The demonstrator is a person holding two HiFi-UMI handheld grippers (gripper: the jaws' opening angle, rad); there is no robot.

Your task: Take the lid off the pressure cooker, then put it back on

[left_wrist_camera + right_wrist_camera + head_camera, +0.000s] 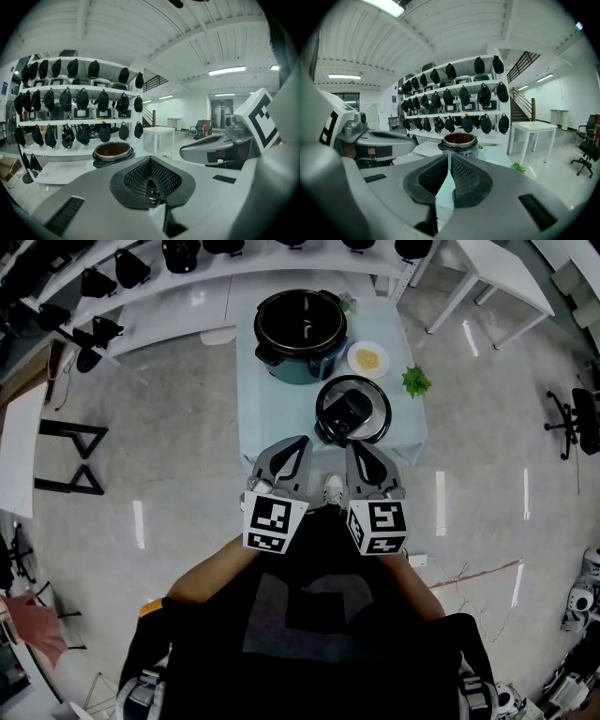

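The dark pressure cooker stands open at the back of a small pale blue table, its brown inside showing. Its round lid, black with a chrome rim, lies flat on the table in front of the cooker and to the right. My left gripper and right gripper hover side by side over the table's near edge, just short of the lid, both shut on nothing. The left gripper view shows the shut pads and the cooker ahead. In the right gripper view the cooker sits beyond the closed jaws.
A small white plate with yellow food and a green sprig lie on the table's right side. White shelves with black headgear run behind. A white table stands at the back right, an office chair at the right.
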